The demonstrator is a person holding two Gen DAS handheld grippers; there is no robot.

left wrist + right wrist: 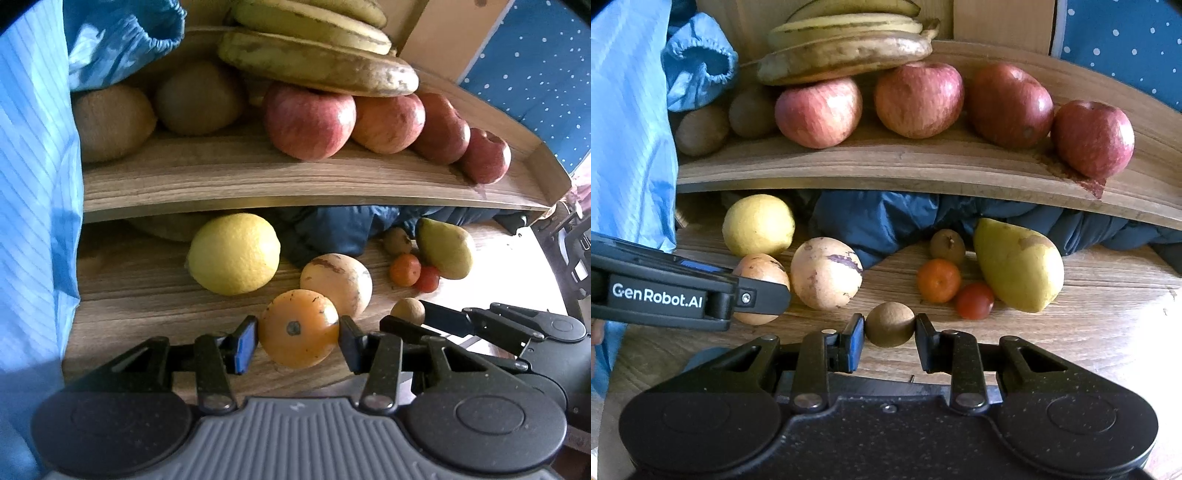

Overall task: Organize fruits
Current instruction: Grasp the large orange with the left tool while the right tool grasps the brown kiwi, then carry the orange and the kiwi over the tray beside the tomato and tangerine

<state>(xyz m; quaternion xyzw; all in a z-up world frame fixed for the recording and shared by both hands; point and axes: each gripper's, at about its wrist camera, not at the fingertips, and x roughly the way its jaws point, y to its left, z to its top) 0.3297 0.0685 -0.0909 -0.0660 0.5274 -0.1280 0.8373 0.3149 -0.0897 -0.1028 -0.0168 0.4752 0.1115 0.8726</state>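
Note:
My left gripper point(298, 339) is shut on an orange persimmon-like fruit point(298, 334) low over the wooden table. My right gripper point(890, 326) is shut on a small brown round fruit point(889, 324), which also shows in the left wrist view point(408, 311). On the table lie a lemon point(233, 254), a pale melon-like fruit point(825, 272), a pear point(1019, 264), a small orange point(938, 280), a cherry tomato point(974, 301) and a small kiwi point(947, 243). The upper shelf point(923, 166) holds several apples point(918, 99), kiwis point(701, 129) and bananas point(846, 51).
A light blue sleeve point(37, 184) fills the left side. Dark blue cloth point(905, 218) is bunched under the shelf behind the fruit. The left gripper's arm point(665, 295) crosses the left of the right wrist view. A blue dotted surface point(1126, 44) lies at the far right.

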